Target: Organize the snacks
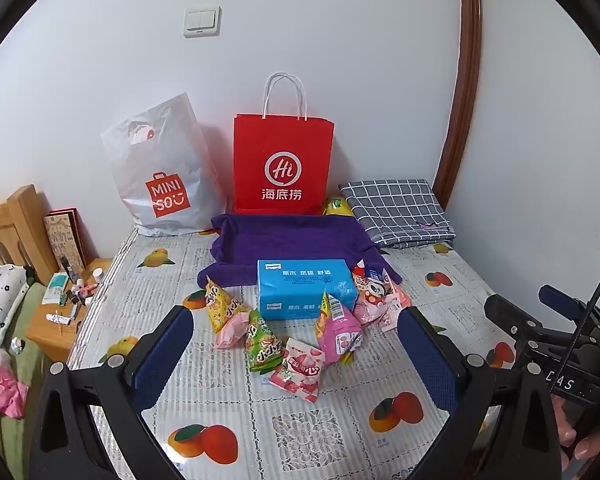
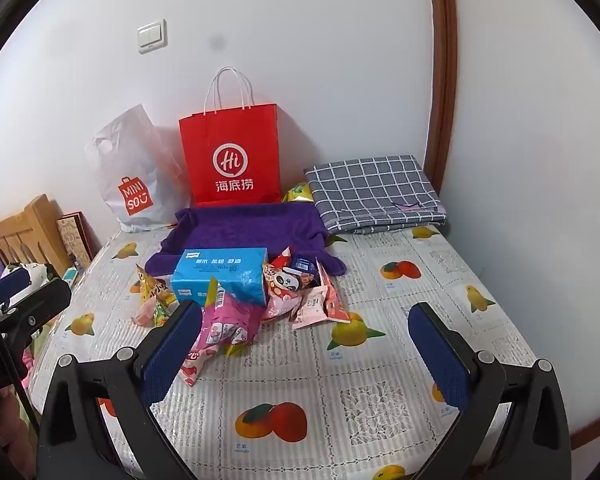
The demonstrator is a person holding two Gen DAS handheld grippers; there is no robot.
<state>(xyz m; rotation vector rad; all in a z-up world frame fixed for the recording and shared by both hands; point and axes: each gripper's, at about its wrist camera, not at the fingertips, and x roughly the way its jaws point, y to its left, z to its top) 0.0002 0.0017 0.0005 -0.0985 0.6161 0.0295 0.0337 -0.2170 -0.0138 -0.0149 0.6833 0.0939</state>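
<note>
Snack packets (image 1: 300, 340) sit piled on the table (image 1: 320, 432), blue tissue pack (image 1: 306, 288) lying lengthwise left-to-right behind them. Left claw (image 1: 296, 360) and right claw (image 2: 306, 356) both hang wide open, empty.

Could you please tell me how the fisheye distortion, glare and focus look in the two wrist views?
Left wrist view: strong fisheye bends the brown wooden door frame into an arc; dark corners; soft glare on the glossy fruit-print tablecloth. Right wrist view: same bowing; a faint dark smudge on the white wall; the red paper bag print stays sharp.
</note>
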